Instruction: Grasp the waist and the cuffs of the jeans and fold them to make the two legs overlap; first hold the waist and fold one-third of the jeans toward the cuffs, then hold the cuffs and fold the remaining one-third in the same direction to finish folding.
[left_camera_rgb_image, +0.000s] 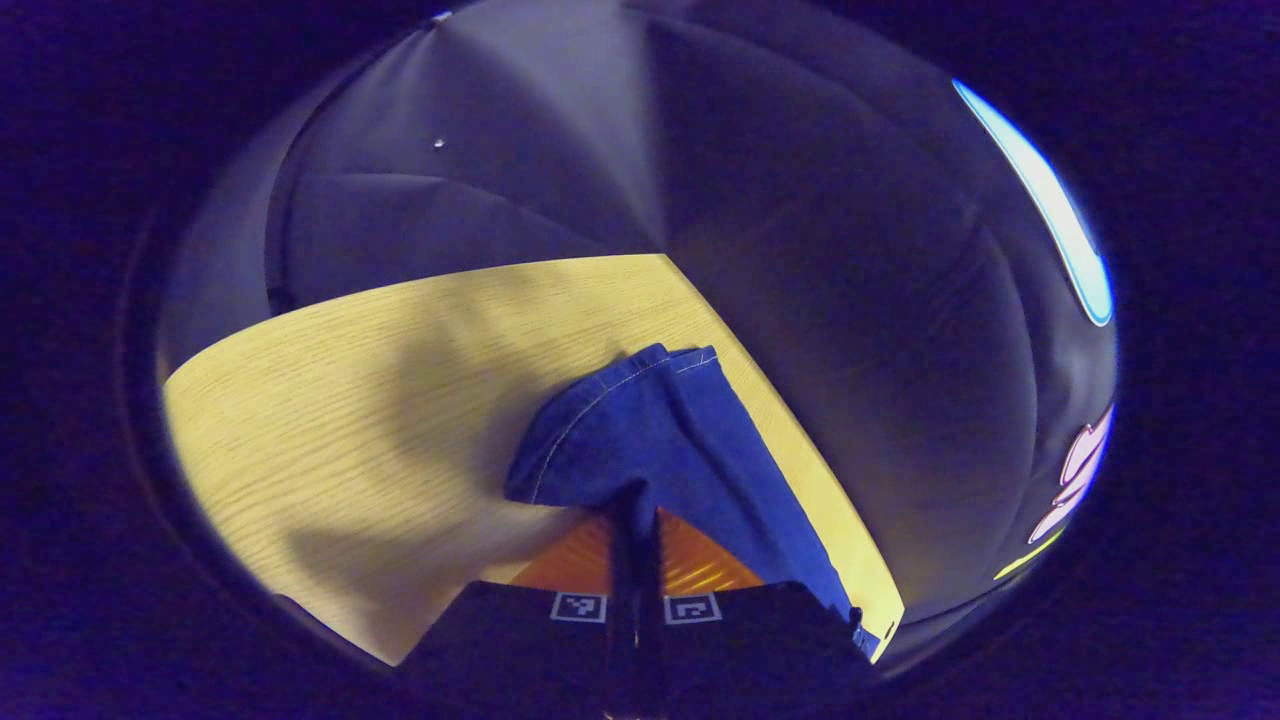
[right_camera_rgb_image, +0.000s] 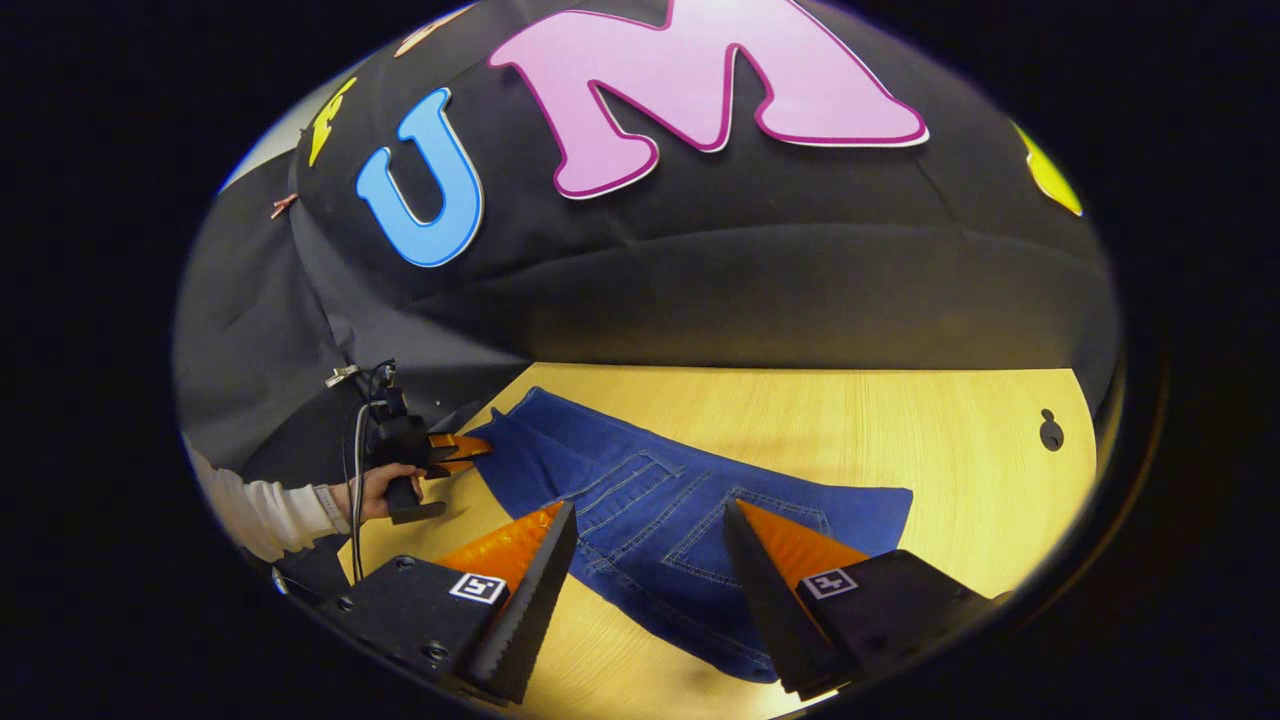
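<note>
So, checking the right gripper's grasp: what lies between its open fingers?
In the right gripper view, the jeans, back pockets up on the table, lie between the right gripper's fingers.

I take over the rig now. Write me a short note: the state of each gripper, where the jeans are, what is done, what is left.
Left gripper: shut on the jeans at the cuff end, near the table edge.
Right gripper: open, over the waist end with the back pockets, holding nothing.
Jeans: flat on the table, legs apparently already overlapped.
Left: grip the waist, fold one third toward the cuffs, then fold the cuff third.
</note>
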